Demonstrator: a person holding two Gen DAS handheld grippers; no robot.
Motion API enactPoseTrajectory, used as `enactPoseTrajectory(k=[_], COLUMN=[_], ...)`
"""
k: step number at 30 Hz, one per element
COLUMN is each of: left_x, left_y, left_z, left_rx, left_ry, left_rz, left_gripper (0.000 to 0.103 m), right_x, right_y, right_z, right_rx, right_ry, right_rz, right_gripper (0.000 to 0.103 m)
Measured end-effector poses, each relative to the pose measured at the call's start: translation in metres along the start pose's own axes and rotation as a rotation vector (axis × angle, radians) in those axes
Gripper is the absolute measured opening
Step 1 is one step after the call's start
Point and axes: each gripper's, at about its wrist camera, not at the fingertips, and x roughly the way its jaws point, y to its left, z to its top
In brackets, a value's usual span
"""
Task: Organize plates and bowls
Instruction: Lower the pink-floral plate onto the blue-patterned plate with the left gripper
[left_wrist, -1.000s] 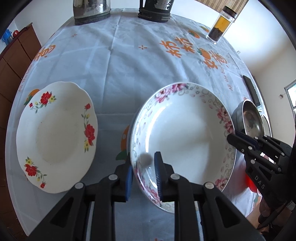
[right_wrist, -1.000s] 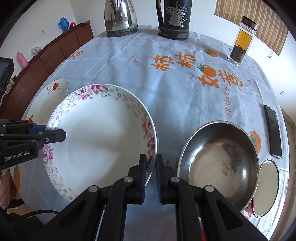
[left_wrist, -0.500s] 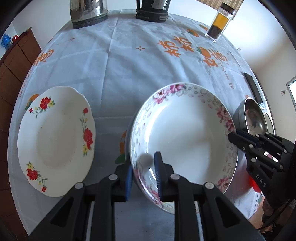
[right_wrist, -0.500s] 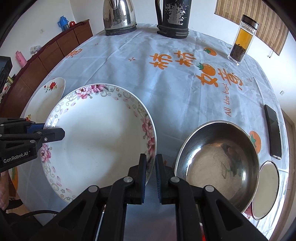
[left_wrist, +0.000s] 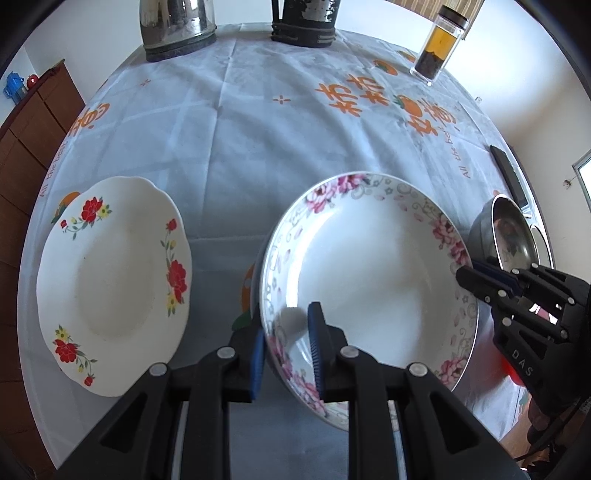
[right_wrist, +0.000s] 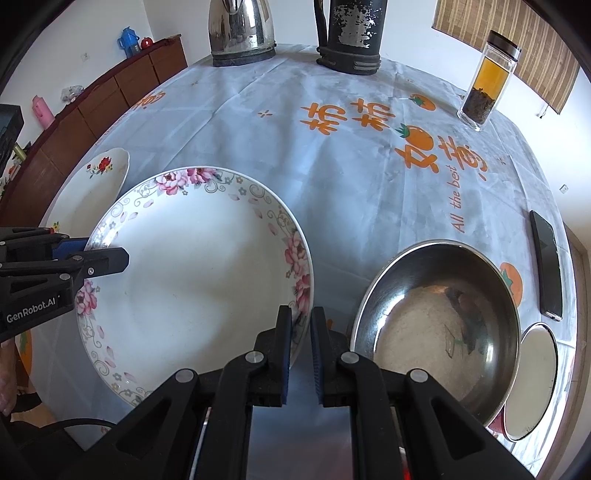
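A white plate with pink flowers on its rim (left_wrist: 369, 280) (right_wrist: 195, 273) is held between both grippers, slightly above the tablecloth. My left gripper (left_wrist: 286, 325) (right_wrist: 110, 258) is shut on the plate's near-left rim. My right gripper (right_wrist: 301, 321) (left_wrist: 476, 277) is shut on the opposite rim. A scalloped white plate with red flowers (left_wrist: 110, 280) (right_wrist: 96, 184) lies flat on the table to the left. A steel bowl (right_wrist: 439, 325) (left_wrist: 509, 236) stands to the right, close beside the right gripper.
At the table's far edge stand a steel kettle (right_wrist: 240, 29), a dark flask (right_wrist: 351, 33) and a glass tea jar (right_wrist: 487, 81). A phone (right_wrist: 546, 262) and a small white round dish (right_wrist: 535, 376) lie right of the bowl. A wooden cabinet (right_wrist: 110, 92) runs along the left.
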Motion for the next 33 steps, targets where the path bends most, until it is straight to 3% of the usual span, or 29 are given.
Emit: enactPoseTrajectory(k=[33], left_x=[-0.0005], left_y=[0.0051], left_z=[-0.0027], left_rx=[-0.06], left_ry=[-0.009], left_rz=[-0.051], left_gripper=[0.019], right_x=[0.0036], right_y=[0.0019], right_z=[0.0012], right_rx=[-0.017], right_ry=[-0.008], right_rz=[-0.007], right_gripper=[0.011])
